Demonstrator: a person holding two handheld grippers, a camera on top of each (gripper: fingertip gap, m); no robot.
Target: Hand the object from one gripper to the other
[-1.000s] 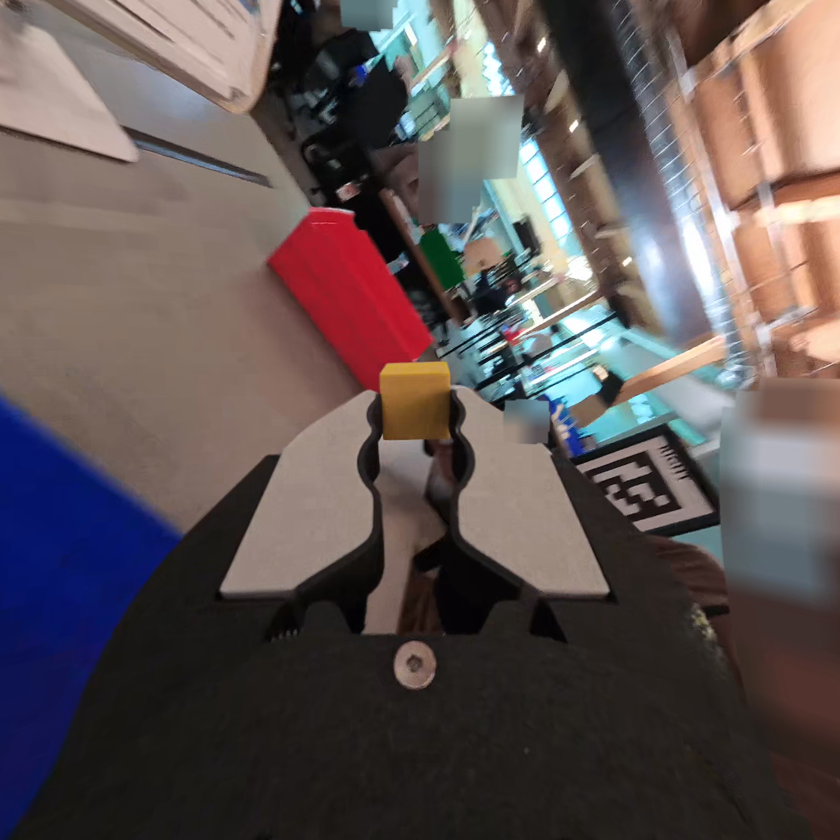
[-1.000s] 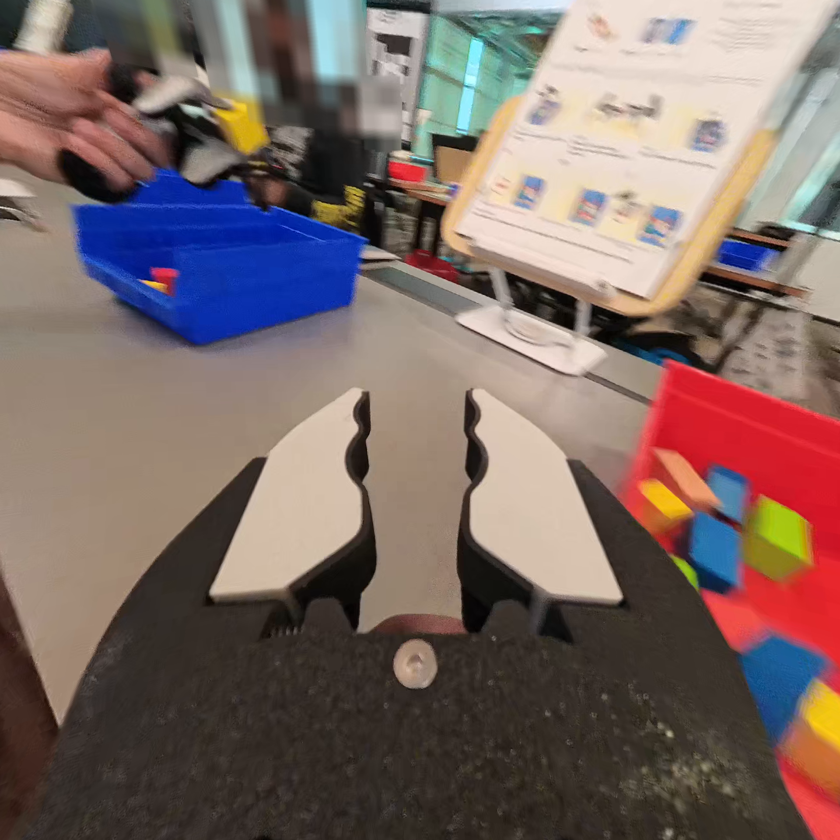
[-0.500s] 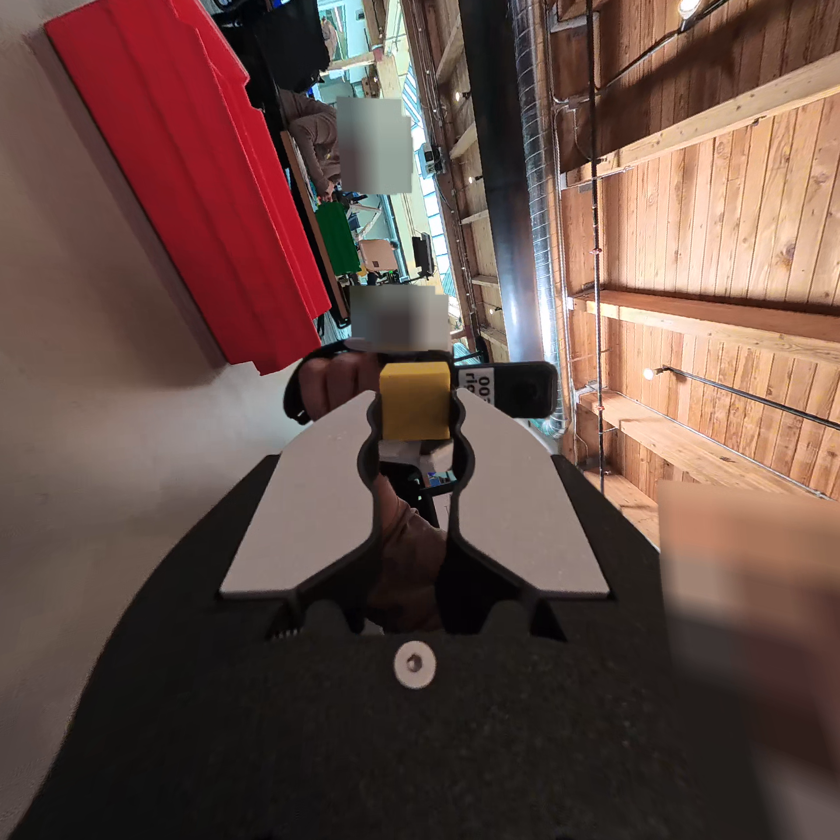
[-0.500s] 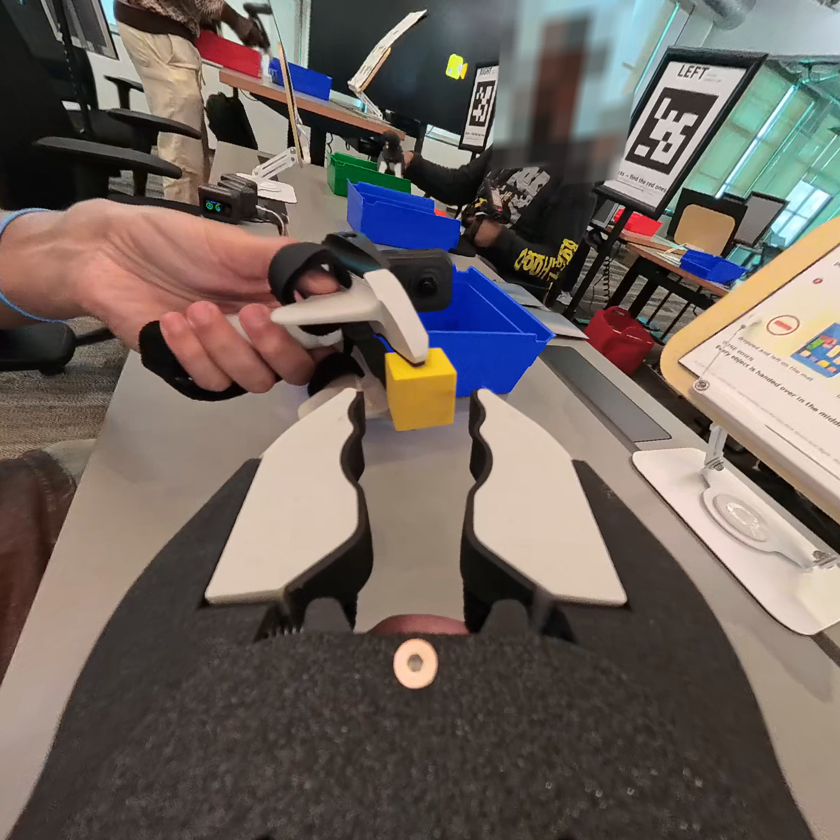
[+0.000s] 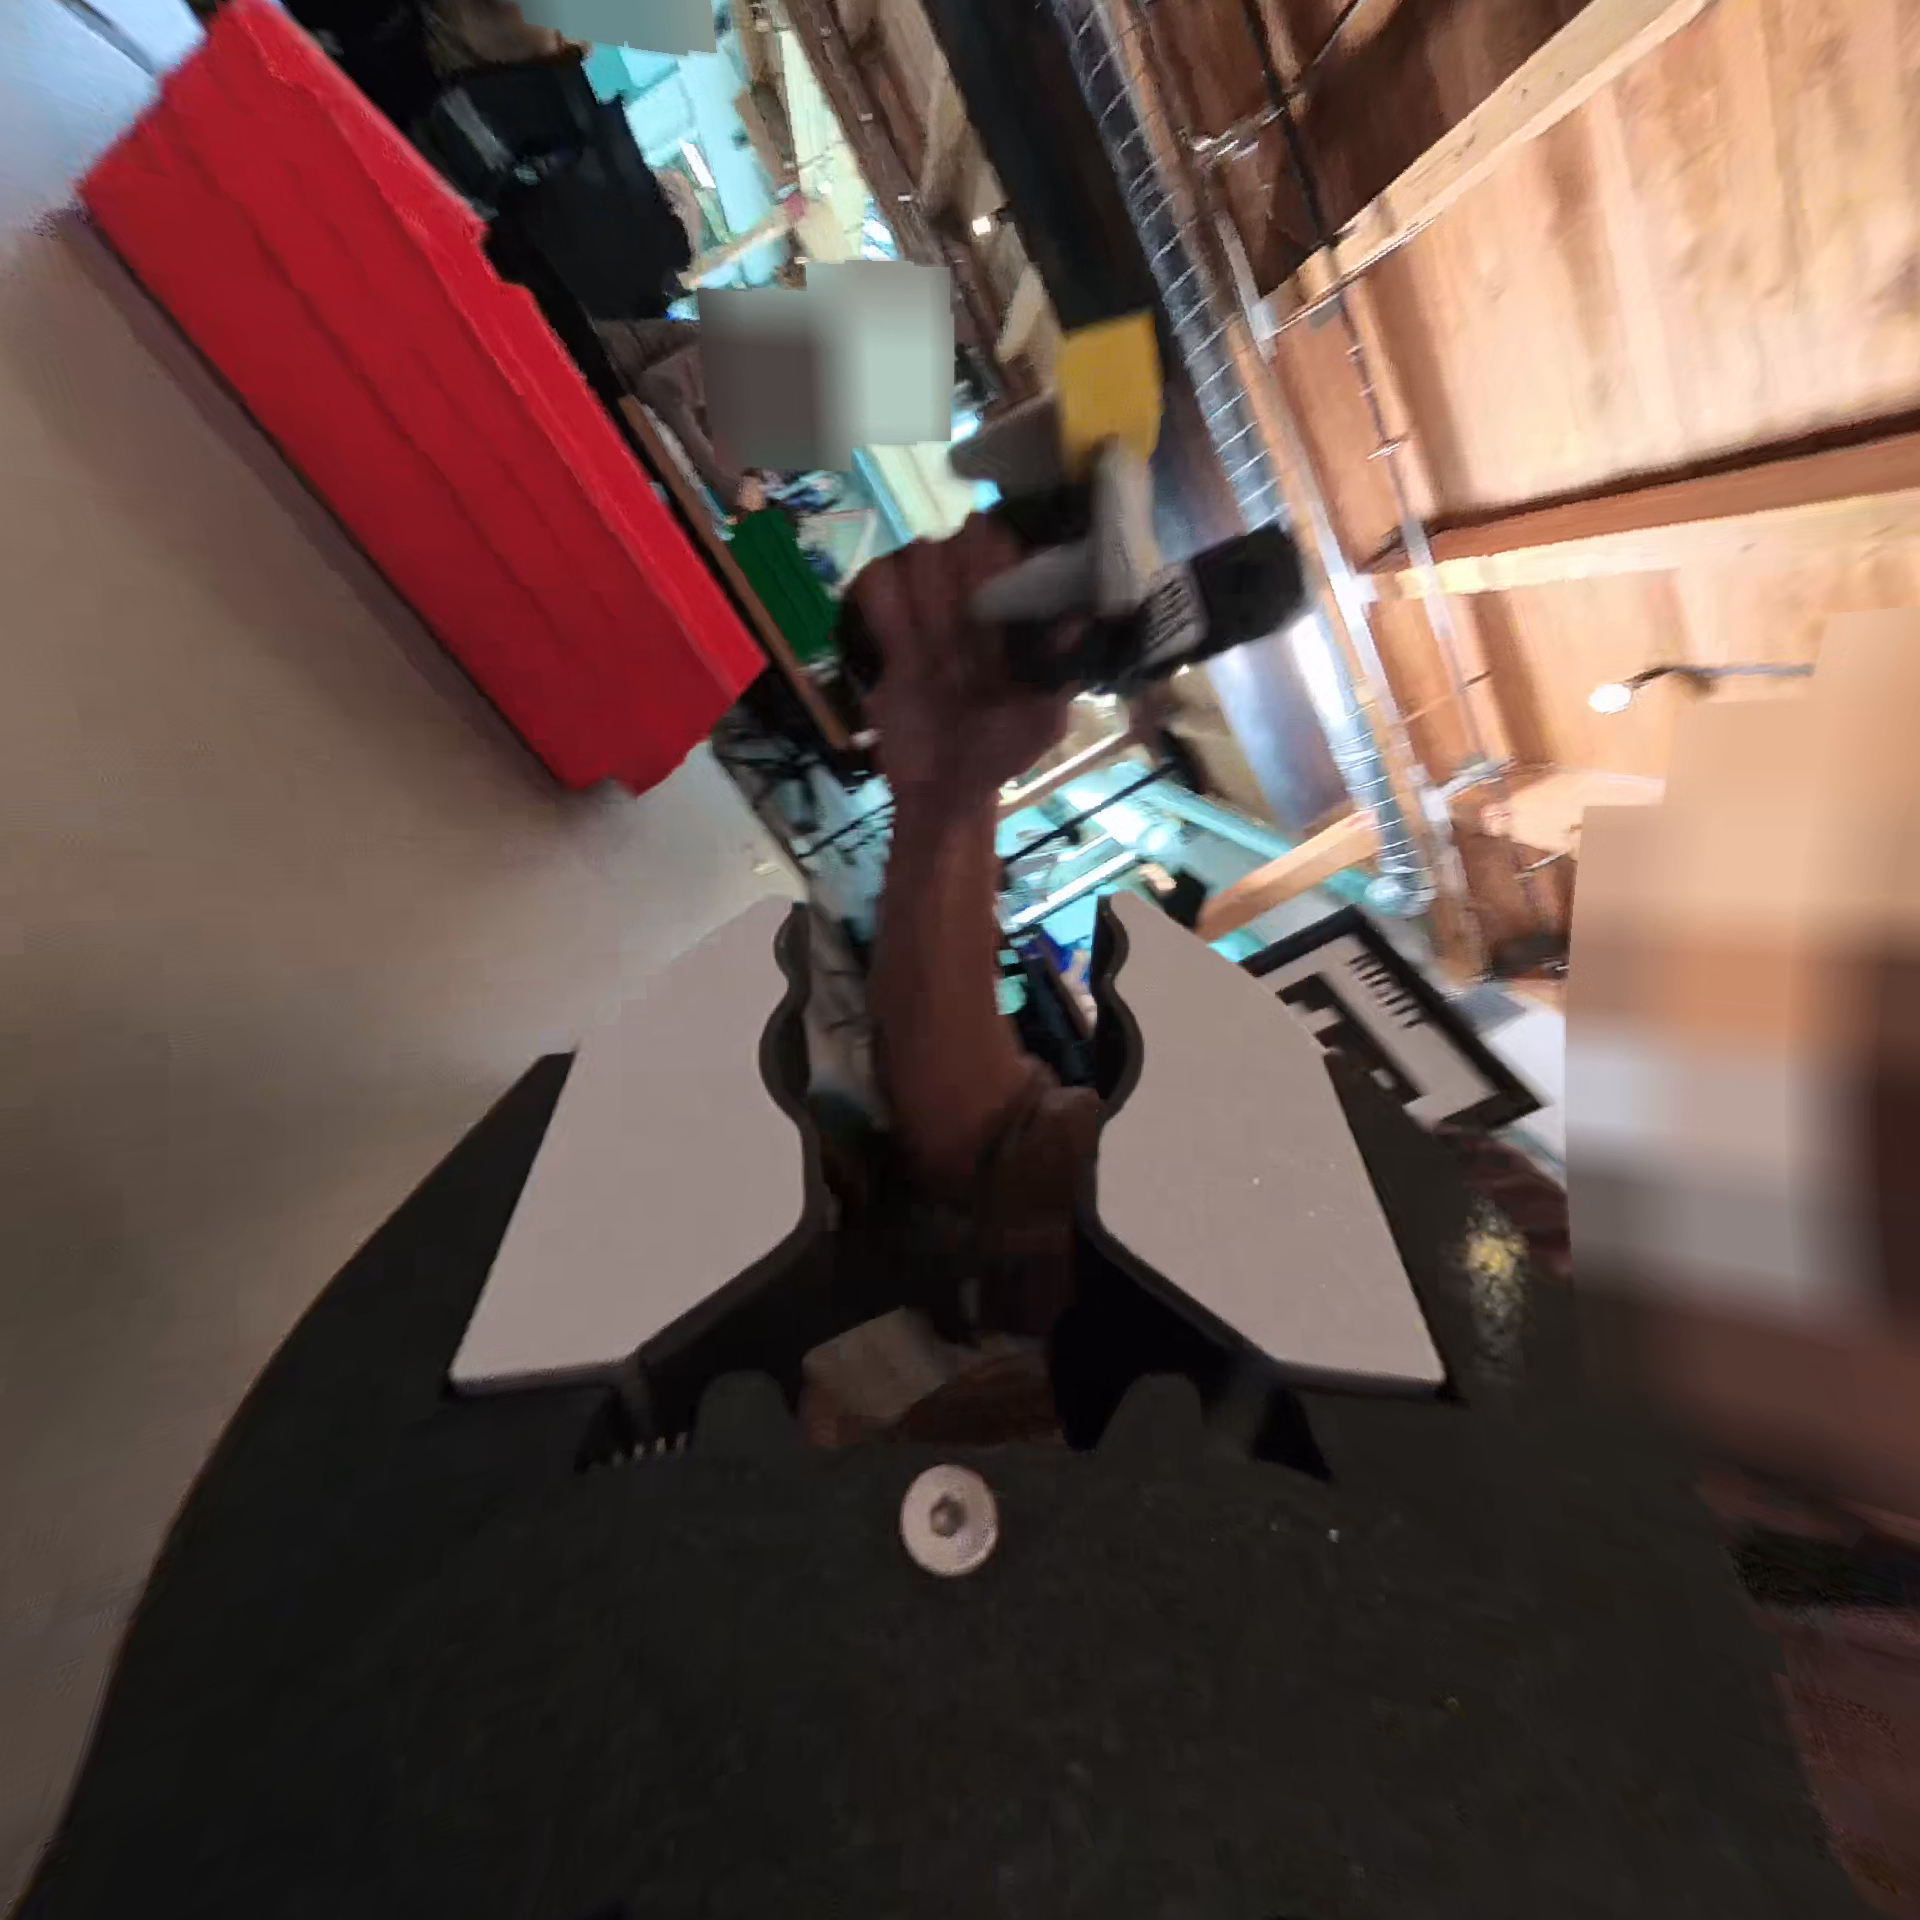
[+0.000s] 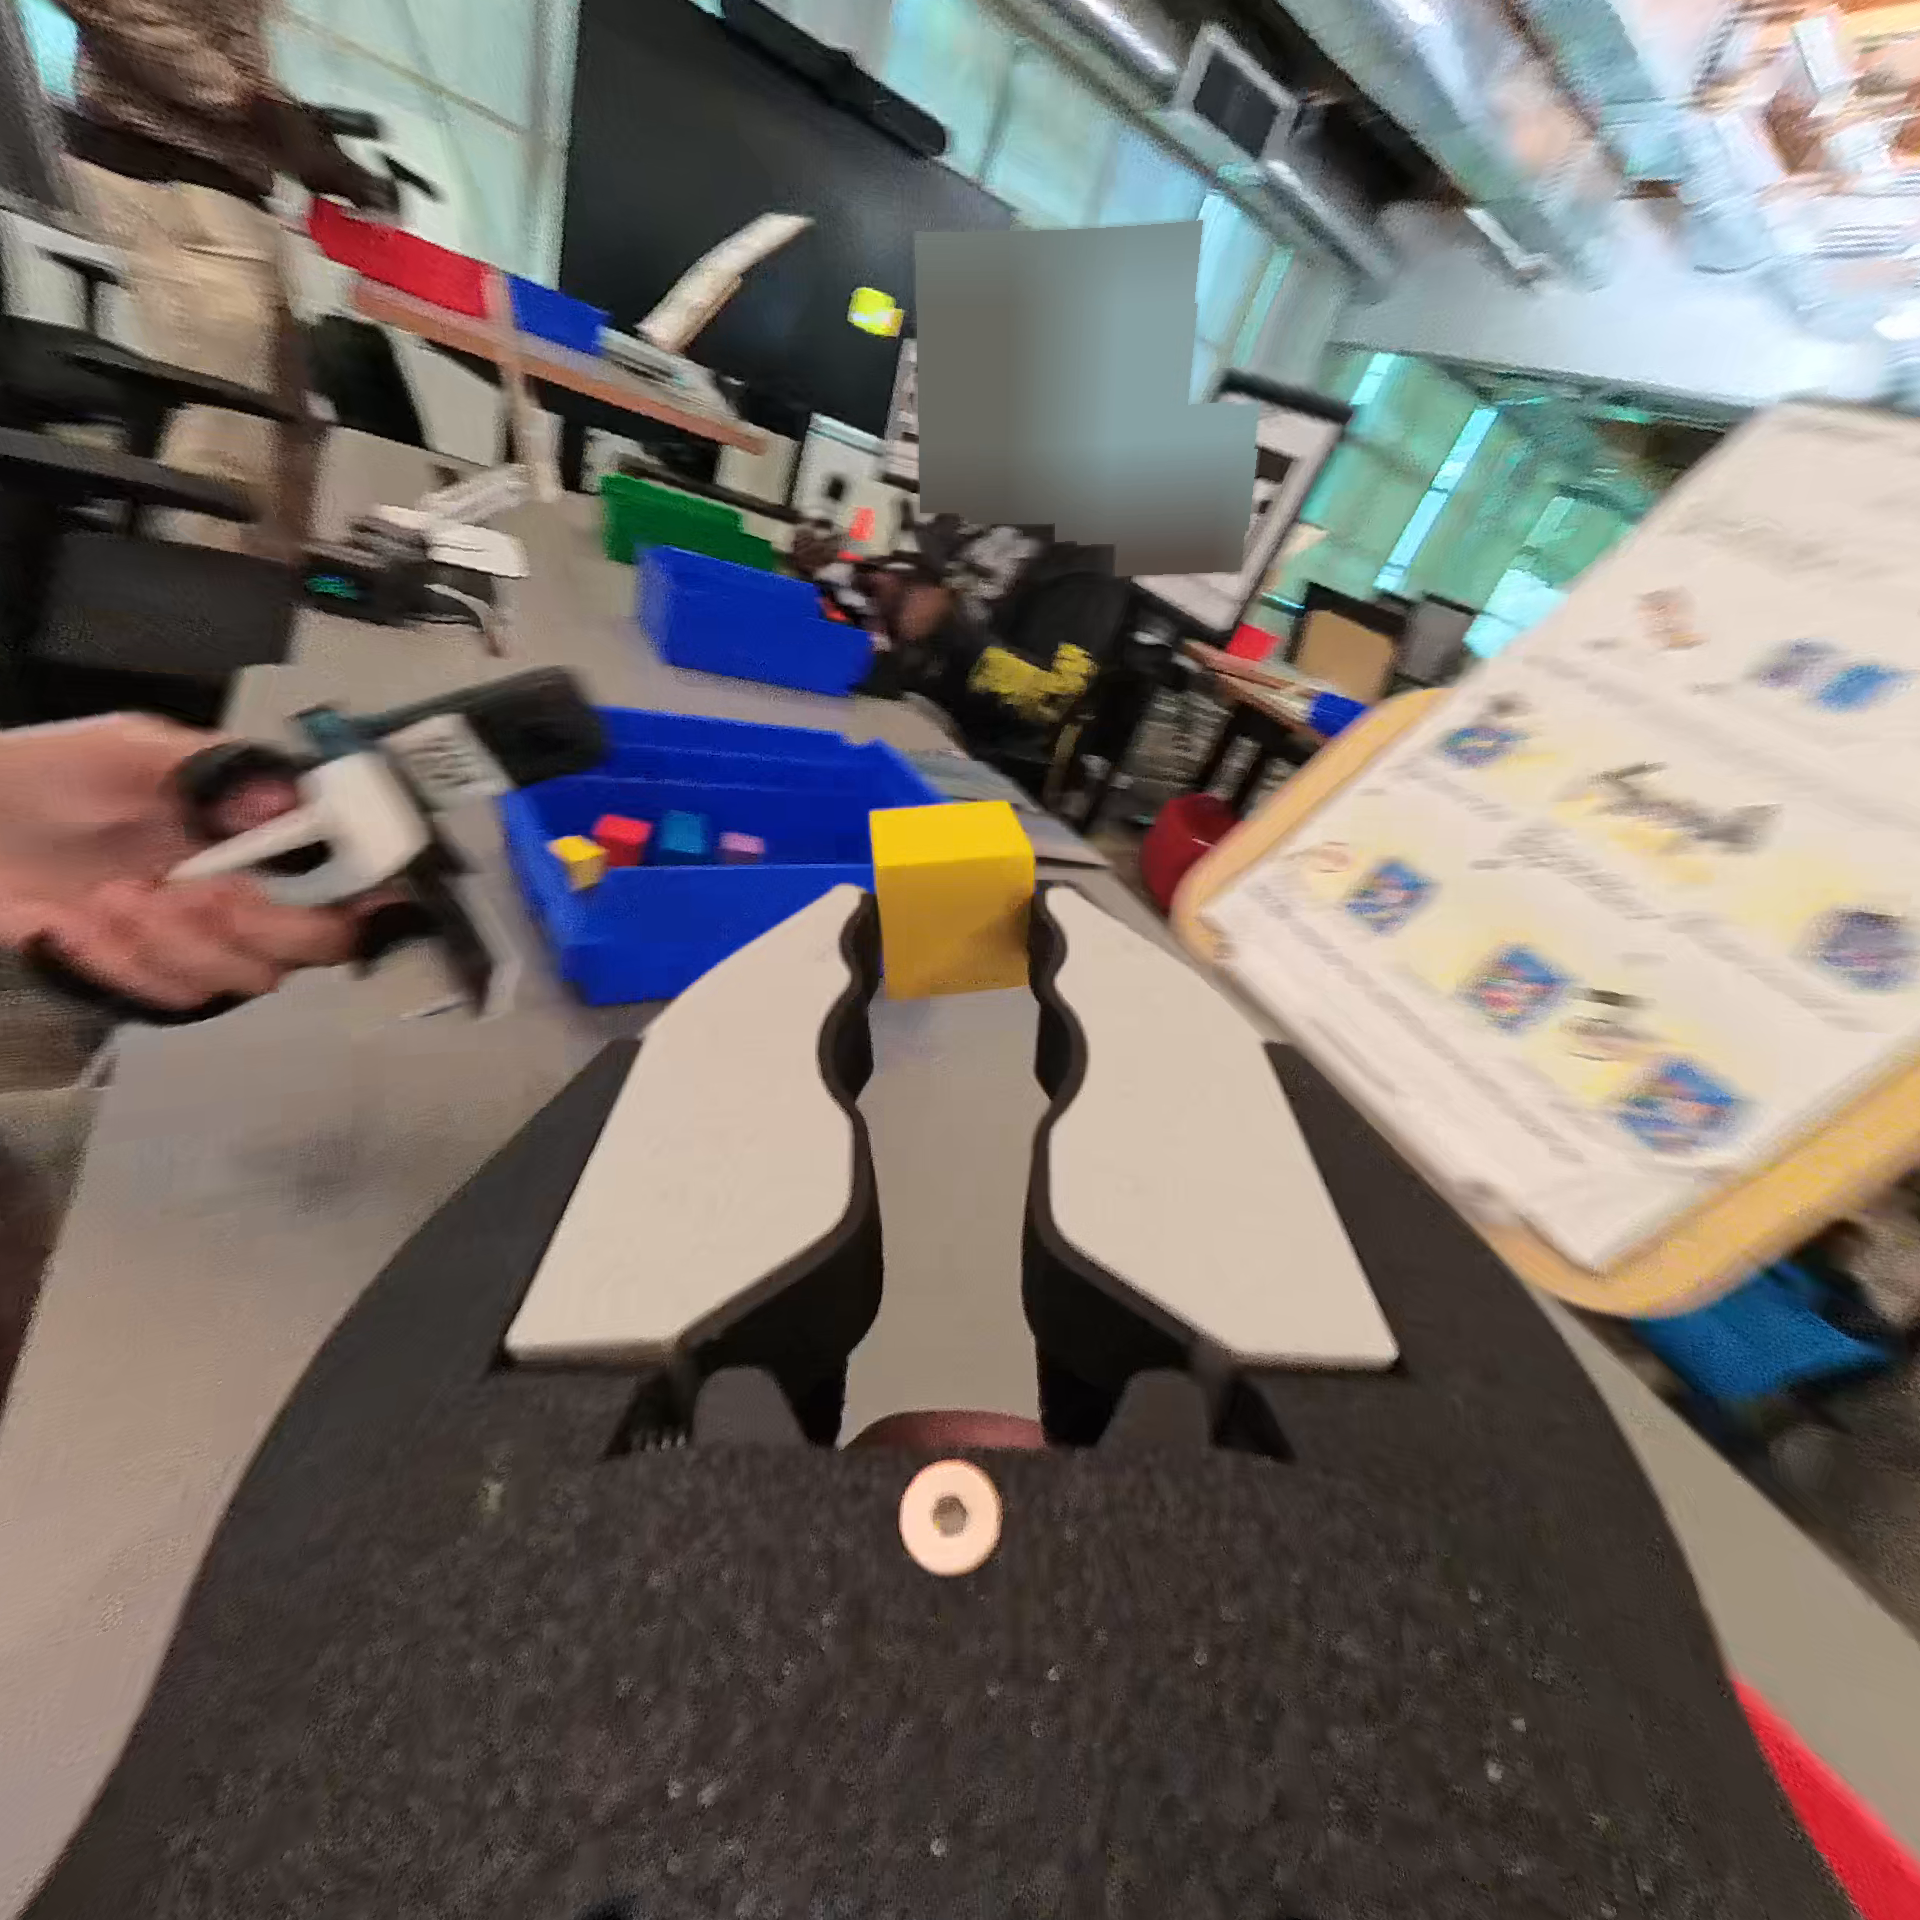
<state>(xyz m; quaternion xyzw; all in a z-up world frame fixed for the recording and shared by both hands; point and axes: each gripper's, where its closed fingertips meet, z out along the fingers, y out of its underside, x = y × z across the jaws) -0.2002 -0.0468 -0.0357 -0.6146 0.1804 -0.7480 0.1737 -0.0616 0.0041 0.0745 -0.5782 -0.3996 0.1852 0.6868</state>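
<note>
A yellow cube [image 6: 951,894] sits clamped between the fingertips of my right gripper [image 6: 948,920], held above the grey table [image 6: 260,1195]. The same cube [image 5: 1110,387] shows in the left wrist view, held by the right gripper [image 5: 1070,457] up and away from mine. My left gripper [image 5: 945,935] is open and empty, rolled on its side. It also shows at the left of the right wrist view [image 6: 312,862], in a hand, apart from the cube.
A blue bin [image 6: 717,914] with several small coloured blocks stands on the table beyond the cube. A red bin [image 5: 395,384] stands on the table in the left wrist view. An instruction board [image 6: 1621,914] on a stand leans at the right.
The cube has passed from the left gripper to the right. The left gripper opened and drew back to the left; the right shut on the cube.
</note>
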